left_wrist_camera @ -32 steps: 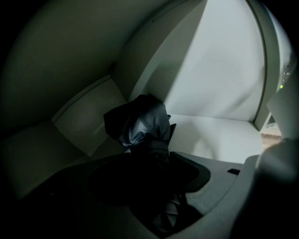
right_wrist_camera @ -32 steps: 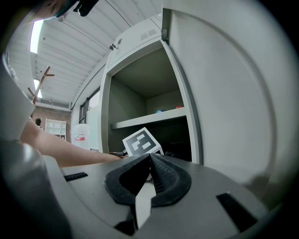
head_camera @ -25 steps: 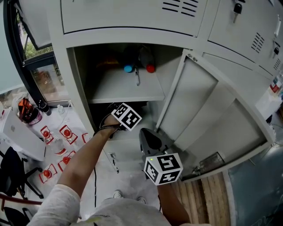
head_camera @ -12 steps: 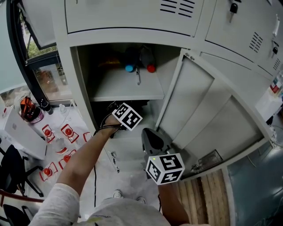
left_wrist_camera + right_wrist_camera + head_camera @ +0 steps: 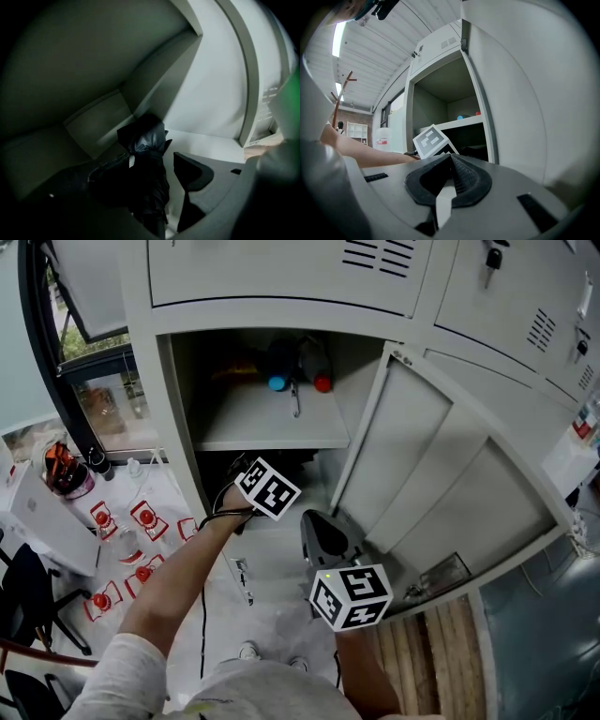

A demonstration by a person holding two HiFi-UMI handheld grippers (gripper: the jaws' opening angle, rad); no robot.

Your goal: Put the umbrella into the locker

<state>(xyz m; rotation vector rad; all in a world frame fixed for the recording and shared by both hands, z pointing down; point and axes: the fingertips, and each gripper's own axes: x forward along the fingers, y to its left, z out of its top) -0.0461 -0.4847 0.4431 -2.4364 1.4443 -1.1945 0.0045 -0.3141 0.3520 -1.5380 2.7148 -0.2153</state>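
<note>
Umbrella (image 5: pixel 147 154): black, folded, lower centre on the locker (image 5: pixel 211 146) floor, between our left gripper's (image 5: pixel 149 169) spread jaws. Likely light, soft fabric over a stiff core; we'd grip mid-bundle. Right gripper (image 5: pixel 450 158) pressed together, empty.

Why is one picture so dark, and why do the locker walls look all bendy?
Left gripper view: it looks into the shadowy locker, so the black umbrella barely shows. Right gripper view: the wide lens bends the straight locker door.
</note>
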